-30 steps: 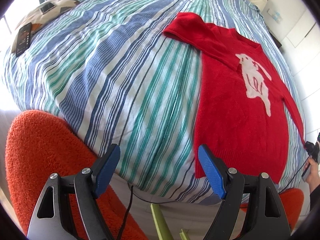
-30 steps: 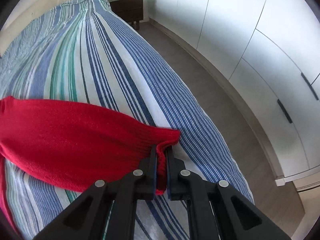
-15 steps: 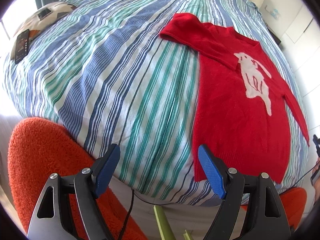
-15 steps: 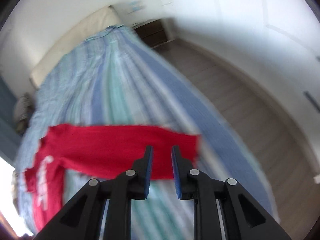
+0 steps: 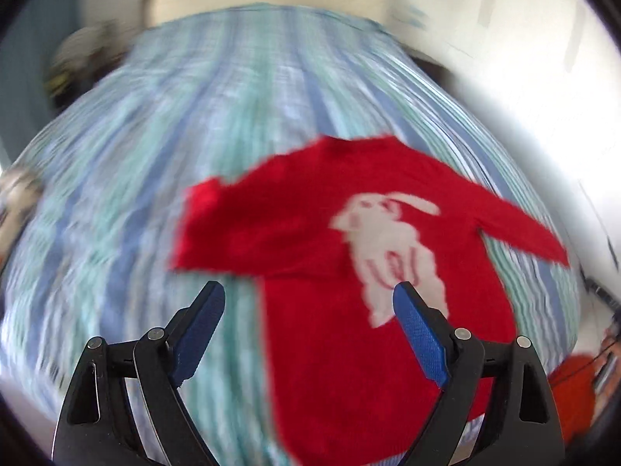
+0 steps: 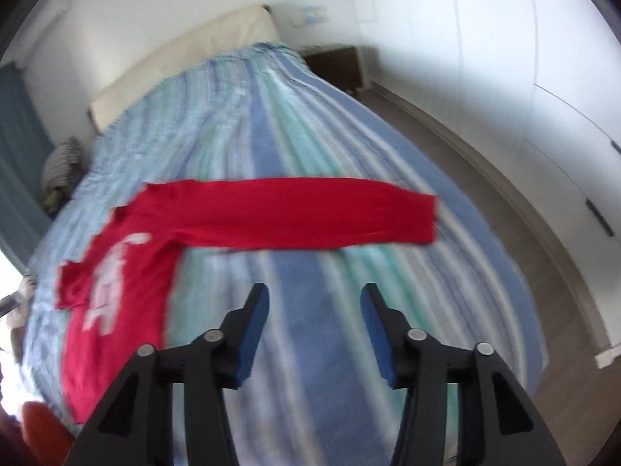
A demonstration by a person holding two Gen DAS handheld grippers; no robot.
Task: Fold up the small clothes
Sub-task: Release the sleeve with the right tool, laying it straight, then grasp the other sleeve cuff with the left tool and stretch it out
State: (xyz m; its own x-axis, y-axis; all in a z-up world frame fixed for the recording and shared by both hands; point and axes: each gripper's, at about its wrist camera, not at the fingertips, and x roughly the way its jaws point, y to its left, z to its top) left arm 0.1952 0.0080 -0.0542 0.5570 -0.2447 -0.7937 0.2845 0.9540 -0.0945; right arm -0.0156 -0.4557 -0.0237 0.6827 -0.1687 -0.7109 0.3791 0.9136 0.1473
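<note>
A small red sweater [image 5: 349, 256] with a white animal print lies flat, front up, on the striped bedcover [image 5: 163, 147]. My left gripper [image 5: 308, 303] is open and empty, hovering above the sweater's lower body near its left edge. In the right wrist view the sweater [image 6: 128, 272] lies at the left, with one long sleeve [image 6: 310, 213] stretched straight out to the right. My right gripper [image 6: 314, 306] is open and empty, held above the bedcover [image 6: 295, 124] just short of that sleeve. Both views are motion-blurred.
A cream headboard [image 6: 182, 58] stands at the far end of the bed. A dark nightstand [image 6: 333, 66] and white wardrobe doors [image 6: 543, 89] line the right side, with wood floor between. An orange seat [image 5: 574, 392] shows at the lower right.
My right gripper let go of the sleeve cuff, opened and pulled back and up. My left gripper swung from the bed's foot edge to over the sweater, staying open.
</note>
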